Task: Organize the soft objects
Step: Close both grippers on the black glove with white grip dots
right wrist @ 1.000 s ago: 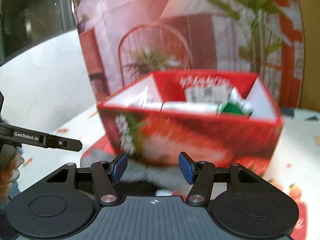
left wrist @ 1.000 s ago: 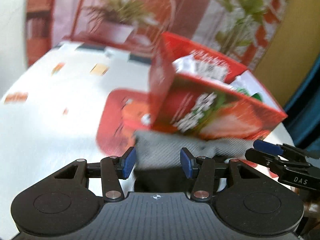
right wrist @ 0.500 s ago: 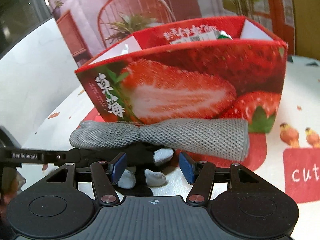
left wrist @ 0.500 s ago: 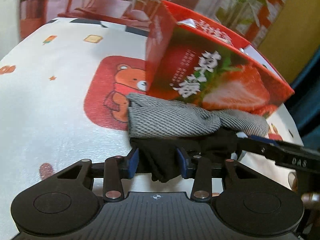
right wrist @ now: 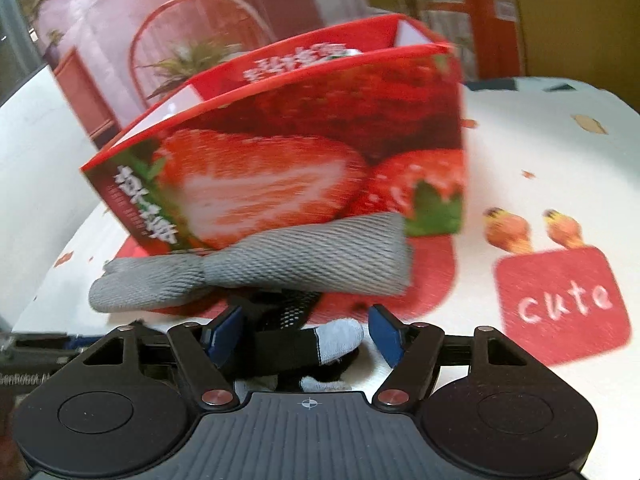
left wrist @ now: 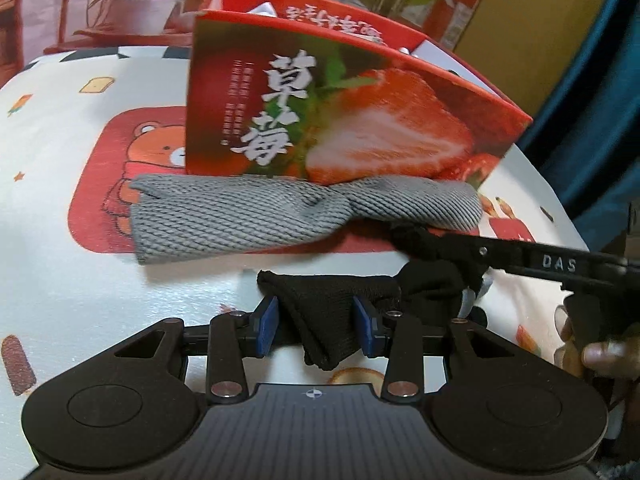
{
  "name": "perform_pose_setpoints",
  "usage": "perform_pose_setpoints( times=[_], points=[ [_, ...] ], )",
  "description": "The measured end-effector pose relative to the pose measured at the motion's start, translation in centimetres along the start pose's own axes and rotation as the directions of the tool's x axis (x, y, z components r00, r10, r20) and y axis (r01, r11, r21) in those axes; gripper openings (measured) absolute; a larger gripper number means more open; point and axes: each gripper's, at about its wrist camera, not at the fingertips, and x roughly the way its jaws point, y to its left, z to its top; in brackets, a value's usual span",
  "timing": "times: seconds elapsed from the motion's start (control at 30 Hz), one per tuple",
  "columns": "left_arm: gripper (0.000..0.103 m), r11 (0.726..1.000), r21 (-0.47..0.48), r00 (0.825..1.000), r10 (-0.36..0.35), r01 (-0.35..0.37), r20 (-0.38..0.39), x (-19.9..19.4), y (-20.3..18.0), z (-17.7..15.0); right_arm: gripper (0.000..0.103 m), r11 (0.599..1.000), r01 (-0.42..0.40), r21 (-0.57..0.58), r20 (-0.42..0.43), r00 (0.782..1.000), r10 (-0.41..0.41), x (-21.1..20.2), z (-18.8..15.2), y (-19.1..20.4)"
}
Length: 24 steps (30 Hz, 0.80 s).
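Left gripper narrow, pads pinching black sock in front of strawberry box. Right gripper jaws opening, sock's grey toe loose between. Grey cloth against box front. Both unboxed; box contents unclear.

My left-hand camera sits just behind my left gripper, looking forward and down along its fingers, low and close over the tablecloth. My right-hand camera rides the same way behind my right gripper, angled down from the other side. Both face the strawberry box at close range, and both take in the grey cloth lying before it and the black sock nearest the lenses. My right gripper's arm crosses the left view's right edge.
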Motion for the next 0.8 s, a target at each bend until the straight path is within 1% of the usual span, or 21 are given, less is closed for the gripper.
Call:
perform_pose_setpoints(
  times=[0.1,0.2,0.27,0.3,0.43,0.5,0.63,0.67,0.7,0.73,0.77,0.8],
  points=[
    [0.043,1.000,-0.007,1.000,-0.005,0.005,0.000,-0.1,0.1,-0.2,0.069,1.000,0.004,-0.013,-0.002,1.000,-0.004,0.2,0.0,0.3],
    [0.043,1.000,-0.015,1.000,-0.007,0.007,-0.001,-0.2,0.2,-0.3,0.070,0.998,0.008,-0.066,-0.010,1.000,-0.009,1.0,0.2,1.4],
    [0.042,1.000,-0.011,1.000,-0.002,0.002,-0.001,-0.2,0.1,-0.4,0.070,0.991,0.044,-0.123,-0.026,0.999,-0.048,1.9,0.3,2.2],
    [0.043,1.000,-0.008,1.000,0.000,0.000,-0.002,-0.2,0.1,-0.4,0.070,0.987,0.064,-0.150,-0.020,0.997,-0.068,2.1,0.4,2.6],
    [0.043,1.000,-0.003,1.000,0.003,-0.003,-0.001,-0.1,0.1,-0.3,0.070,0.954,0.164,-0.251,-0.017,0.985,-0.174,3.1,0.3,4.1],
    [0.043,1.000,-0.002,1.000,0.003,-0.003,0.001,-0.1,0.2,-0.3,0.070,0.945,0.191,-0.266,-0.007,0.980,-0.200,3.1,0.2,4.1],
    [0.043,1.000,0.004,1.000,0.005,-0.005,0.003,-0.2,0.1,-0.4,0.070,0.946,0.213,-0.243,0.004,0.976,-0.219,2.5,0.0,3.3],
    [0.043,1.000,0.003,1.000,0.004,-0.004,0.003,-0.2,0.2,-0.4,0.069,0.946,0.224,-0.234,0.007,0.973,-0.229,2.3,0.0,3.1],
    [0.043,1.000,0.004,1.000,0.004,-0.004,0.003,-0.2,0.1,-0.4,0.063,0.945,0.238,-0.224,0.012,0.970,-0.241,2.0,0.0,2.8],
    [0.043,1.000,0.002,1.000,0.004,-0.004,0.003,-0.2,0.2,-0.5,0.059,0.948,0.241,-0.209,0.014,0.970,-0.244,1.7,-0.1,2.2],
    [0.043,1.000,-0.001,1.000,0.002,-0.002,0.004,-0.2,0.2,-0.5,0.052,0.951,0.242,-0.193,0.016,0.970,-0.244,1.4,0.0,1.8],
    [0.043,1.000,-0.003,1.000,0.001,-0.001,0.004,-0.2,0.2,-0.5,0.049,0.954,0.241,-0.178,0.014,0.970,-0.242,1.0,0.1,1.4]
  ],
)
